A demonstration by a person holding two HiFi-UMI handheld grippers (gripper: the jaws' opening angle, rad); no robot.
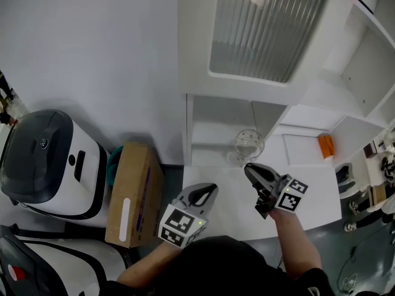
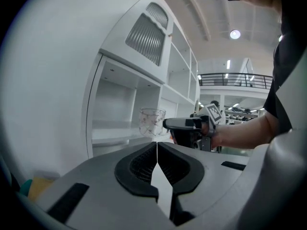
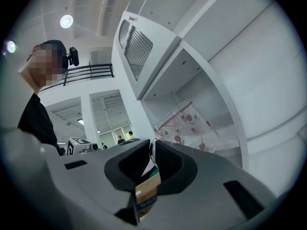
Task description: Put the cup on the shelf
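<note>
Right tongs (image 1: 248, 167) clench the rim of the clear cup (image 1: 249, 144) at the mouth of the lowest shelf (image 1: 210, 134) bay; whether its base rests there is unclear. Left tongs (image 1: 212, 190), clenched empty, hover above the desk (image 1: 308, 202).

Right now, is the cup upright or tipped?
Upright: in the left gripper view the cup has its rim on top and level, held by the right gripper.

Grey left gripper (image 1: 212, 188), matching right gripper (image 1: 249, 168), black-and-white marker cubes (image 1: 179, 225), black top (image 1: 216, 267)
</note>
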